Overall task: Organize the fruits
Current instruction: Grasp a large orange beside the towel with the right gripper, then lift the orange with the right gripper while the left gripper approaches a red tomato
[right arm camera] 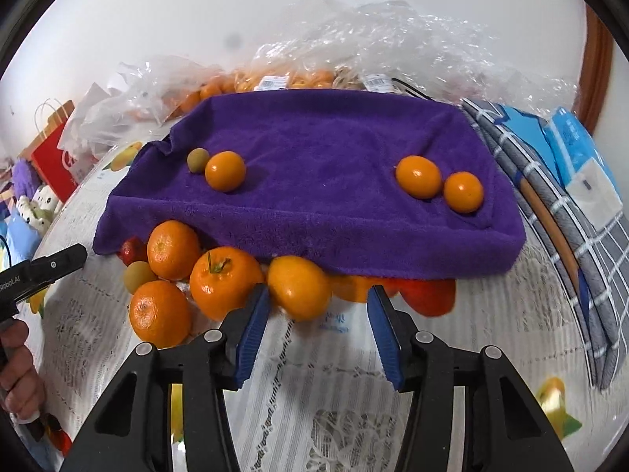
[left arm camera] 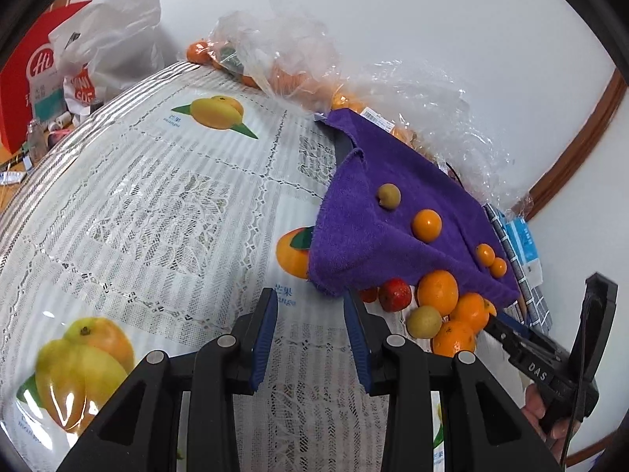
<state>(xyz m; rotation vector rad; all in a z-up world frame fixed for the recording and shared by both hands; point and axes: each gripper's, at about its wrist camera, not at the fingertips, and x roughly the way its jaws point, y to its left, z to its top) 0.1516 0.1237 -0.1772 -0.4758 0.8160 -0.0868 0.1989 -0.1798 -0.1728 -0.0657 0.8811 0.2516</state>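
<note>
A purple towel (right arm camera: 314,165) (left arm camera: 393,232) lies draped over something raised on the table. On it sit three small orange kumquats (right arm camera: 225,170) (right arm camera: 418,176) (right arm camera: 463,191) and a small greenish fruit (right arm camera: 197,159) (left arm camera: 388,196). At its front edge lie several mandarins (right arm camera: 225,281) (right arm camera: 299,288) (left arm camera: 437,292), a red fruit (right arm camera: 430,295) (left arm camera: 395,294) and a greenish fruit (right arm camera: 137,275) (left arm camera: 423,321). My right gripper (right arm camera: 318,306) is open, its jaws around the space just before a mandarin. My left gripper (left arm camera: 310,306) is open and empty by the towel's left corner.
Clear plastic bags of oranges (right arm camera: 354,47) (left arm camera: 298,67) lie behind the towel against the wall. A checked grey cloth (right arm camera: 558,212) and blue packets (right arm camera: 582,157) are at the right. A red paper bag (left arm camera: 27,74) and white bags stand far left. The tablecloth (left arm camera: 157,204) is lace with fruit prints.
</note>
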